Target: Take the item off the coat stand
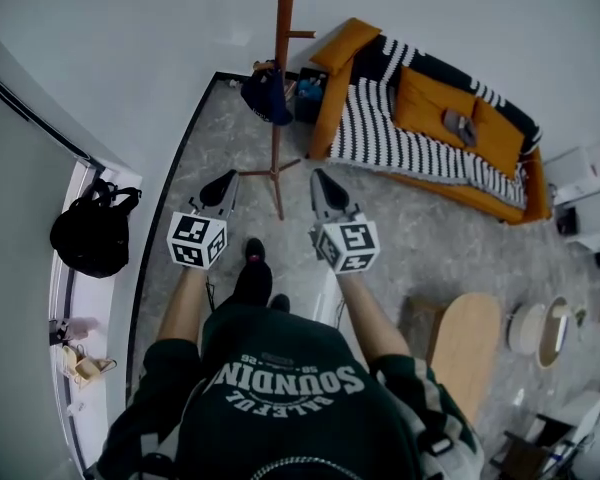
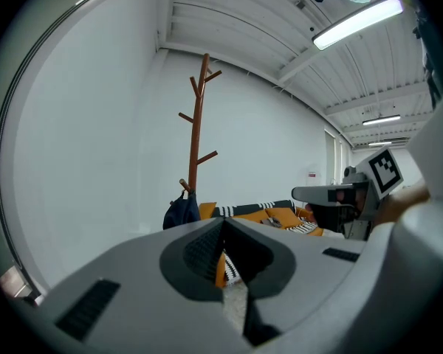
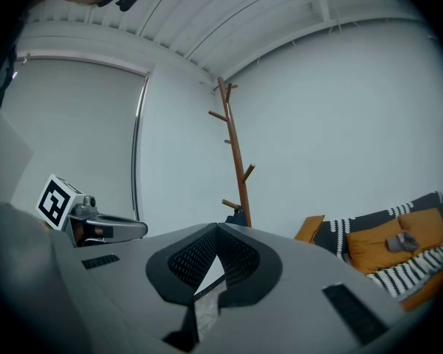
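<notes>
We hold left hand-held gripper (image 1: 221, 186) and right hand-held gripper (image 1: 326, 186) with jaws together, empty, well short of stand (image 1: 281, 78); bag (image 1: 267, 95) hangs on it.

The bare left forearm (image 1: 183, 306) and right forearm (image 1: 368, 313) reach forward side by side from dark green sleeves. The grey left gripper (image 1: 223, 181) and grey right gripper (image 1: 323, 180) point ahead, roughly parallel and slightly downward. Each has its jaws closed together with nothing between them.
</notes>
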The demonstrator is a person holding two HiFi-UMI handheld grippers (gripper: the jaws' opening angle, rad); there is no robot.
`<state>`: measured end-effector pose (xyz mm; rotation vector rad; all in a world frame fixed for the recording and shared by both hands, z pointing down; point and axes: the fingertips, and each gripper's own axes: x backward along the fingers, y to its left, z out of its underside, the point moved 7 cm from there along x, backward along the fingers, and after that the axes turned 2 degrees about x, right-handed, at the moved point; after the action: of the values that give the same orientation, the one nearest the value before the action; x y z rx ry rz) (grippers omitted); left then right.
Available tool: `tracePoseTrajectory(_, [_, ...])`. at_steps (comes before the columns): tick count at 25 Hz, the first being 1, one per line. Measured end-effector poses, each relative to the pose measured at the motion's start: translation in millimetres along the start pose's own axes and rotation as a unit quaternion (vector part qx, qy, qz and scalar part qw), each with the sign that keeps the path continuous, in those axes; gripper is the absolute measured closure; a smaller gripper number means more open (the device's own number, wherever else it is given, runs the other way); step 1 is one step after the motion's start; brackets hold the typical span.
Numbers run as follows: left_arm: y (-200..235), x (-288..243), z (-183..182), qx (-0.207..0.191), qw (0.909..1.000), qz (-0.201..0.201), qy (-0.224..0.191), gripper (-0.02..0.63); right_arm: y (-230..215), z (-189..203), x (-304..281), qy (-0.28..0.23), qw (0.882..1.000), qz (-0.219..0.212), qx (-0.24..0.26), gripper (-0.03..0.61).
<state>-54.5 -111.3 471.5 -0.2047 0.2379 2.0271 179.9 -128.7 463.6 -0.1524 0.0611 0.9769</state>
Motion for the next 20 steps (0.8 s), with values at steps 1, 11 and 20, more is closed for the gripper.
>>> tracePoseTrajectory(1, [4.2, -6.2, -1.1, 0.002, 1.0, 0.0, -0.001, 0.612, -2.2, -1.5, -7.2, 0.001, 1.0, -0.001, 0.003, 0.58])
tracePoseTrajectory(11, [74.9, -75.5, -18.1, 0.007, 0.9999, 0.01, -0.007, 0.612, -21.1, -20.5, -103.7, 0.004, 1.0, 0.002, 0.026, 0.58])
tracePoseTrajectory(20, [126.0, -130.5, -31.8, -0.006, 0.9989, 0.046, -0.005, 0.612, -30.0, -30.3, -161.8, 0.01, 0.999, 0.029, 0.034, 0.58])
